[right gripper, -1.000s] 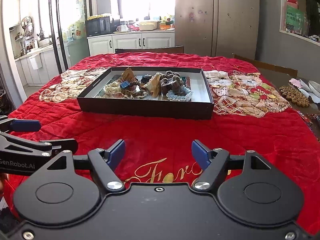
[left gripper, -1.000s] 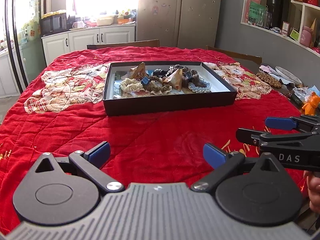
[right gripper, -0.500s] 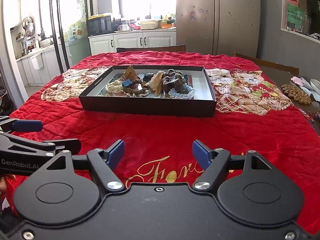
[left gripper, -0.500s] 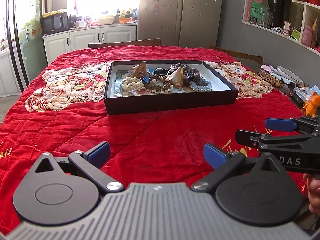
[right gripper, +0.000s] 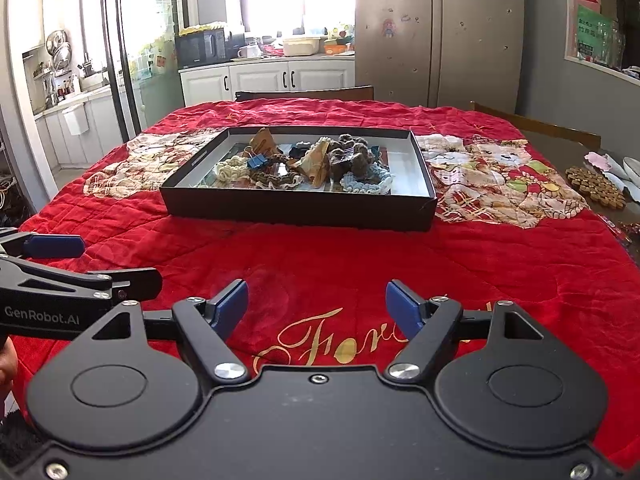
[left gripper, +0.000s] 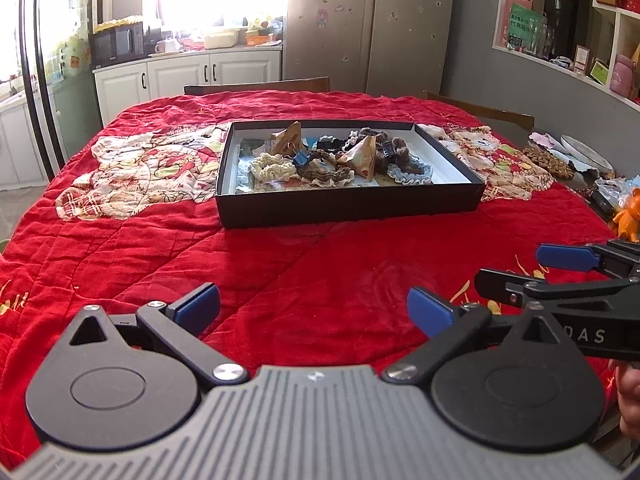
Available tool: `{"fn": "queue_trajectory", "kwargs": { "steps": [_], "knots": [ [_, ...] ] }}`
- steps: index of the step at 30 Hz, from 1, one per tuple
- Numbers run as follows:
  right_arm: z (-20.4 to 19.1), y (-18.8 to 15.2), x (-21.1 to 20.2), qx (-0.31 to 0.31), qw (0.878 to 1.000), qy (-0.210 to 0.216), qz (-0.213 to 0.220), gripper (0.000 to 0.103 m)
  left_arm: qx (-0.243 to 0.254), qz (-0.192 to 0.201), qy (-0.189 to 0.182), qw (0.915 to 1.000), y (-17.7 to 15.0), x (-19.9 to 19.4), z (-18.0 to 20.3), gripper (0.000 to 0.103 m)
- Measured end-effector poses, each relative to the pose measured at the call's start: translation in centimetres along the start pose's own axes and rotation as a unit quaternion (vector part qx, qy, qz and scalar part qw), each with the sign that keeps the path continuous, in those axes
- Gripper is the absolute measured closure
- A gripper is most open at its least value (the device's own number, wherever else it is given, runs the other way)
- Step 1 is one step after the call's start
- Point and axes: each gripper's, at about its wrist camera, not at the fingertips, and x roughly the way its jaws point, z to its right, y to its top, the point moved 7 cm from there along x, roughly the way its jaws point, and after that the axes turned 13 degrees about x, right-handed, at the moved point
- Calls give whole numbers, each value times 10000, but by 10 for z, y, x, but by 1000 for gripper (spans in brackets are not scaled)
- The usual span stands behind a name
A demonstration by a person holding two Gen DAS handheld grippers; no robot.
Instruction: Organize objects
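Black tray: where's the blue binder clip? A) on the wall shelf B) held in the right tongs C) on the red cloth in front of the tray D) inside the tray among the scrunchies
D: the blue binder clip lies inside the black tray, beside the cream scrunchie; both tongs are open and hold nothing.

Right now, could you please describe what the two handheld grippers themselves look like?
The left gripper has a ribbed grey body, black teardrop-shaped arms with round discs and silver screws, and blue-padded jaws; white "GenRobot.AI" lettering shows on its side in the right wrist view. The right gripper has the same shape with a smooth black body, and white letters "DAS" show on its side in the left wrist view. No cables are visible.
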Motion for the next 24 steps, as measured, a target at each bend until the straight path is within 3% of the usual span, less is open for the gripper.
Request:
{"fn": "queue_trajectory", "kwargs": {
  "steps": [24],
  "knots": [
    [1,-5,4,-4,10000,-14,-58,28,54,-39,-70,10000,0,2,3,0]
  ]
}}
